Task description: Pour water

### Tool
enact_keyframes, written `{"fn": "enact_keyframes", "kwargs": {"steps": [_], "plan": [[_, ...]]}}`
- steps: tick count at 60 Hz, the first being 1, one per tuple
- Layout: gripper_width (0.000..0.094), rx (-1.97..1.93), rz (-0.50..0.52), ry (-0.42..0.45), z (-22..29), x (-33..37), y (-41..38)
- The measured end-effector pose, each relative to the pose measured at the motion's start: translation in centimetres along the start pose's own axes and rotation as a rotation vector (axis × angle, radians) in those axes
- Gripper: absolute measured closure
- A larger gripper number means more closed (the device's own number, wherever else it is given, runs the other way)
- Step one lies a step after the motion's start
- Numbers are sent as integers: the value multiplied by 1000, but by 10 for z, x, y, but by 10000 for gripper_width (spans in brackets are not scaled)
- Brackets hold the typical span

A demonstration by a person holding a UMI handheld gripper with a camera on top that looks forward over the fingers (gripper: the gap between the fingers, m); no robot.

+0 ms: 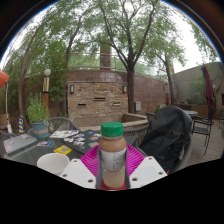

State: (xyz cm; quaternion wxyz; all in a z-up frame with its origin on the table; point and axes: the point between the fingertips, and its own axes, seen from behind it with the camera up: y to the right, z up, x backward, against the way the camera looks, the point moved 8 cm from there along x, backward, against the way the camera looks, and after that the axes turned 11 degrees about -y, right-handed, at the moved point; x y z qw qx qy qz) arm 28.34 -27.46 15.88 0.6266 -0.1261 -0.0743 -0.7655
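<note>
A bottle [113, 156] with a green cap [112, 129] and pale brown contents stands upright between my fingers. My gripper [113, 172] is shut on it, with the pink pads [91, 160] pressed against both sides of the bottle. The bottle is held above a table [30, 150]. A white cup [52, 162] stands on the table just left of my fingers.
The table holds papers and cards [63, 134] and a potted plant [38, 112] at its far left. A black covered grill [165, 137] stands to the right. A brick structure [98, 95], trees and patio chairs [203, 127] lie beyond.
</note>
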Motion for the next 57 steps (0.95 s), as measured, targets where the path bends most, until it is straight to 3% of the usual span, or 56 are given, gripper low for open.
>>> {"fn": "enact_keyframes", "kwargs": {"steps": [5, 14, 16, 20, 21, 24, 33, 43, 57], "plan": [[596, -11, -11, -13, 6, -8, -2], [442, -22, -21, -66, 9, 8, -5], [369, -40, -19, -95, 7, 7, -3], [103, -44, 3, -105, 13, 28, -17], [73, -39, 3, -104, 12, 27, -11], [118, -17, -6, -104, 19, 47, -19], [120, 5, -41, -115, 28, 113, -29], [108, -35, 9, -98, 30, 215, -52], [109, -8, 4, -129, 8, 318, -72]]}}
